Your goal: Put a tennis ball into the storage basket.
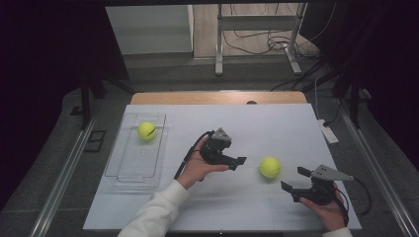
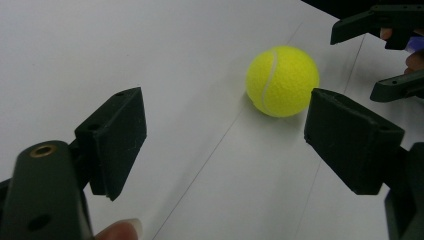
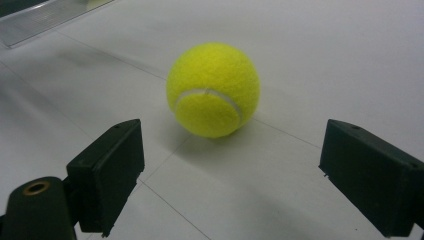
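A yellow tennis ball (image 1: 270,167) lies on the white table (image 1: 276,123) between my two grippers. My left gripper (image 1: 236,162) is just left of it, open and pointing at it; in the left gripper view the ball (image 2: 282,80) sits a little beyond the jaws of the left gripper (image 2: 230,137), toward the right one. My right gripper (image 1: 295,179) rests to the ball's right near the front edge, open and empty, and also shows in the left gripper view (image 2: 372,57). In the right gripper view the ball (image 3: 214,90) lies ahead of the open right gripper (image 3: 245,170). A second tennis ball (image 1: 146,130) lies in a tray.
The clear plastic tray (image 1: 129,170) stands at the table's left side, and its corner (image 3: 30,22) shows in the right gripper view. A white power strip (image 1: 328,132) lies off the right edge. Metal stand legs (image 1: 219,49) rise behind the table.
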Demonstrator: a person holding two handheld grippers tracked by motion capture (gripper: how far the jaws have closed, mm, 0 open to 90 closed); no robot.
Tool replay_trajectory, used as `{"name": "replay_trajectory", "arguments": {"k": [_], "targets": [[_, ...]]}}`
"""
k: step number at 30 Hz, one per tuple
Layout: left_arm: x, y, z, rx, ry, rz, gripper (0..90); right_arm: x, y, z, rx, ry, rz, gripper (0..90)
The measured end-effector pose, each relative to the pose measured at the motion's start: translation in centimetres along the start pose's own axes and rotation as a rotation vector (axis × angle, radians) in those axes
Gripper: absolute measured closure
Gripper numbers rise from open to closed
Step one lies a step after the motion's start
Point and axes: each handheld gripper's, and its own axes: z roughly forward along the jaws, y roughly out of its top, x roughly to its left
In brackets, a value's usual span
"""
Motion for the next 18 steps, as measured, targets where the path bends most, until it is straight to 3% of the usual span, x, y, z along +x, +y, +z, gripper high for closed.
{"name": "replay_trajectory", "arguments": {"k": [18], "targets": [[-0.6, 0.5, 2.0, 0.028, -0.035, 0.0, 17.9, 0.0, -0.1, 0.0, 0.004, -0.002, -0.002, 10.9]]}}
